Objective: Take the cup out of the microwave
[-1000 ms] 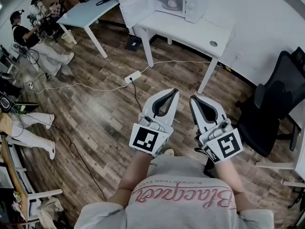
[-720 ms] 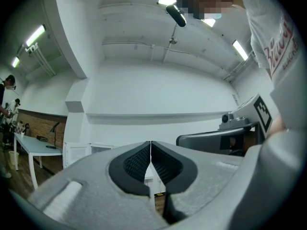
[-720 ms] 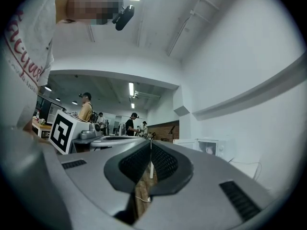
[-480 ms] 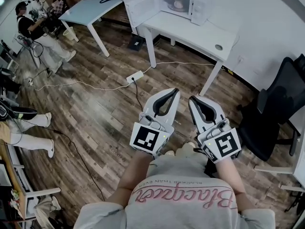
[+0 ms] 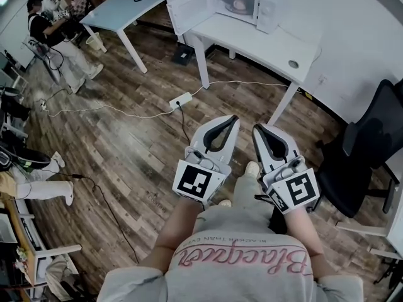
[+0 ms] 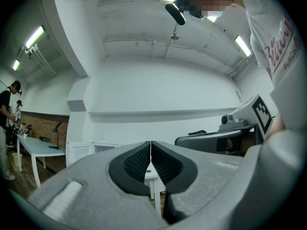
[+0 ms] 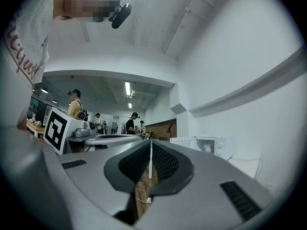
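Note:
The white microwave (image 5: 242, 5) stands at the far end of a white table (image 5: 264, 39), its door (image 5: 187, 8) swung open to the left. A pale cup (image 5: 240, 5) sits inside; in the right gripper view it shows small within the microwave (image 7: 211, 147) as the cup (image 7: 207, 148). Both grippers are held side by side in front of the person's chest, well short of the table. My left gripper (image 5: 230, 119) is shut with nothing in it, its jaws meeting (image 6: 151, 146). My right gripper (image 5: 258, 129) is also shut and empty (image 7: 150, 145).
A small round thing (image 5: 293, 63) lies on the table's near end. A power strip (image 5: 181, 99) and white cables lie on the wood floor. A black office chair (image 5: 368, 150) stands at the right. A pale blue table (image 5: 119, 11) and people (image 5: 47, 24) are at the far left.
Both grippers stay shut and side by side as the person steps forward. The table and microwave have shifted slightly in the head view, and a shoe now shows between the grippers.

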`<state>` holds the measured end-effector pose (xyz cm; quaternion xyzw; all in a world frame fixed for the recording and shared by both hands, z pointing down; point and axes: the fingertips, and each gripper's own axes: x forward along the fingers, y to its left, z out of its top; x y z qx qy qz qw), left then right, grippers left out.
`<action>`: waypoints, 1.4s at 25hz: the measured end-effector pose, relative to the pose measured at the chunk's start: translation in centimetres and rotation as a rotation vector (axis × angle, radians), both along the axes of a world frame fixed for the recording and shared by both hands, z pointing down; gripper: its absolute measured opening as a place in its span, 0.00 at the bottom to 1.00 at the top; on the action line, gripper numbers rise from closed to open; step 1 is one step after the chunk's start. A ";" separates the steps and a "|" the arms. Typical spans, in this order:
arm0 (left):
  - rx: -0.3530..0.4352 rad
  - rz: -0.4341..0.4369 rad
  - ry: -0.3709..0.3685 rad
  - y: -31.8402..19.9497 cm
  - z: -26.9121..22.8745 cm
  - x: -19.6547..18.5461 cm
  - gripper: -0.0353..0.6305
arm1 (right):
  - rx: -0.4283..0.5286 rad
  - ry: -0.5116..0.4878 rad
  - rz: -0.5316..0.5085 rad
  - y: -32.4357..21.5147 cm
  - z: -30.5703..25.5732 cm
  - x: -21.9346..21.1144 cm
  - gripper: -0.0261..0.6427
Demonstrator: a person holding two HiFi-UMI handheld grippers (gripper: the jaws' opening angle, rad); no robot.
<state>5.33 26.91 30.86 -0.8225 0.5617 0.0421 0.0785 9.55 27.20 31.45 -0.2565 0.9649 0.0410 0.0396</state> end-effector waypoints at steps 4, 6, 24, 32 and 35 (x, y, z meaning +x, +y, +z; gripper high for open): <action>-0.012 -0.011 -0.012 -1.5 0.9 -0.1 0.06 | -0.002 -0.015 0.003 -1.4 0.3 0.1 0.06; -0.011 -0.018 -0.006 -2.3 1.2 0.0 0.06 | -0.008 -0.021 -0.006 -2.2 0.5 0.2 0.06; -0.031 -0.038 -0.026 -13.7 1.4 0.2 0.06 | -0.039 -0.055 -0.047 -13.5 0.9 0.0 0.06; -0.042 -0.066 -0.029 -19.4 0.7 0.4 0.06 | -0.058 -0.043 -0.088 -19.3 0.4 -0.4 0.06; -0.044 -0.080 -0.018 -21.2 0.5 0.5 0.06 | -0.058 -0.047 -0.103 -21.1 0.3 -0.3 0.06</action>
